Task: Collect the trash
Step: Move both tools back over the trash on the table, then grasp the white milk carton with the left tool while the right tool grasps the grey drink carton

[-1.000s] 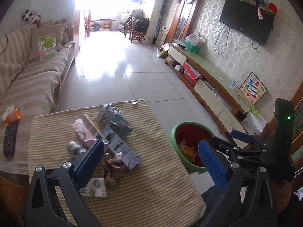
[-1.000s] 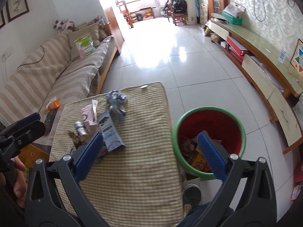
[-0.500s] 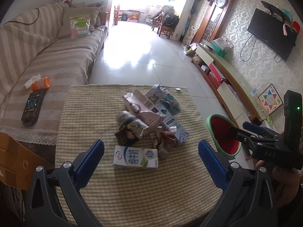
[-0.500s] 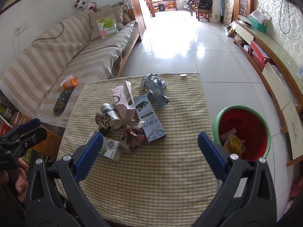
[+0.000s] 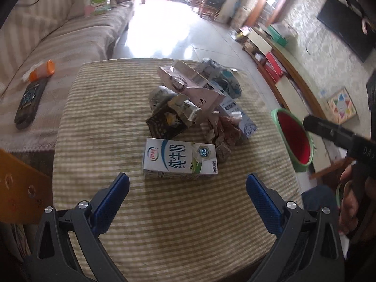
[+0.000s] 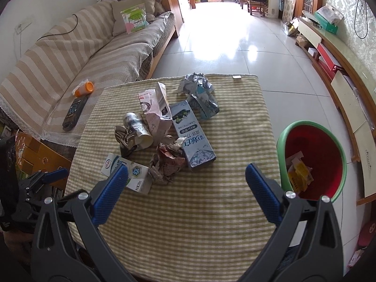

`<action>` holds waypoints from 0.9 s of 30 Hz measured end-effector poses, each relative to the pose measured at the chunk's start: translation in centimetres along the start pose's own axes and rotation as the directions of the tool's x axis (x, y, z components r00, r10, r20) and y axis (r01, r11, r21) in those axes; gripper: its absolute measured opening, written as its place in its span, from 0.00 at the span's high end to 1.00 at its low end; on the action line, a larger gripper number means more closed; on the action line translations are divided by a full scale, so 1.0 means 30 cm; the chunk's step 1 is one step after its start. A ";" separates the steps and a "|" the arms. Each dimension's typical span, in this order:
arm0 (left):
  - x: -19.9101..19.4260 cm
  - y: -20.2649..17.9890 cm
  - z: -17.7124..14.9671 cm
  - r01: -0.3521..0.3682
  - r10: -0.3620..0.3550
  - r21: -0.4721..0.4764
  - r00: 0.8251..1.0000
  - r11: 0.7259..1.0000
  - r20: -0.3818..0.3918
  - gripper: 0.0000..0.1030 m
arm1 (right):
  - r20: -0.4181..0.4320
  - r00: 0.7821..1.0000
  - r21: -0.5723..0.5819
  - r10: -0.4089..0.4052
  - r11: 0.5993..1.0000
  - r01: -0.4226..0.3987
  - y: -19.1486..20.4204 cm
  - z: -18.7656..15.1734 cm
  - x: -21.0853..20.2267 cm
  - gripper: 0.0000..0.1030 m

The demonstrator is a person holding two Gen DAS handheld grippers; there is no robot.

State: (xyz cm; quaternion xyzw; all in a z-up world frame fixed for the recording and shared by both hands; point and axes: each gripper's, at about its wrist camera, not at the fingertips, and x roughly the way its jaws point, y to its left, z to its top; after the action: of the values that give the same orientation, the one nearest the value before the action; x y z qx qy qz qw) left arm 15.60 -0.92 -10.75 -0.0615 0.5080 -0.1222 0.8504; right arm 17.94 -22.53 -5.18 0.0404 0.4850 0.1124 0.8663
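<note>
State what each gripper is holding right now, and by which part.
Nothing is held. The left gripper and the right gripper are both open and empty above the table; the milk carton lies ungrasped.

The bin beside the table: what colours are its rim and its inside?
The bin has a green rim and a red inside; the right wrist view shows it best.

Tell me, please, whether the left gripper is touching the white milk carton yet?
Apart. In the left wrist view, striped tablecloth shows between the open left gripper and the white milk carton lying just ahead.
</note>
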 end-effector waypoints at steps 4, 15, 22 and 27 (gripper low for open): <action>0.076 -0.042 0.022 -0.025 0.032 0.141 0.999 0.990 -0.044 0.08 | -0.018 1.000 0.020 0.002 1.000 -0.001 -0.027 -0.005 0.034 0.05; 0.301 -0.108 0.051 -0.052 0.152 0.498 0.975 0.866 -0.163 0.08 | -0.086 0.996 0.043 0.000 0.999 0.004 -0.084 -0.008 0.161 0.05; 0.373 -0.147 0.050 -0.047 0.208 0.649 0.963 0.760 -0.173 0.08 | -0.125 0.992 0.042 0.007 0.999 -0.001 -0.090 0.008 0.243 0.05; 0.386 -0.174 0.035 -0.068 0.239 0.707 0.960 0.704 -0.146 0.08 | -0.136 0.991 0.034 0.013 0.999 -0.008 -0.081 0.021 0.283 0.05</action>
State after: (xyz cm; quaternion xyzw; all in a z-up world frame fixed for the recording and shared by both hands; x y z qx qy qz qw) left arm 21.01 -9.10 -18.89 0.3193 0.5215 -0.2386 0.7544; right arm 23.13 -22.88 -12.34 0.0496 0.5444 0.1115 0.8299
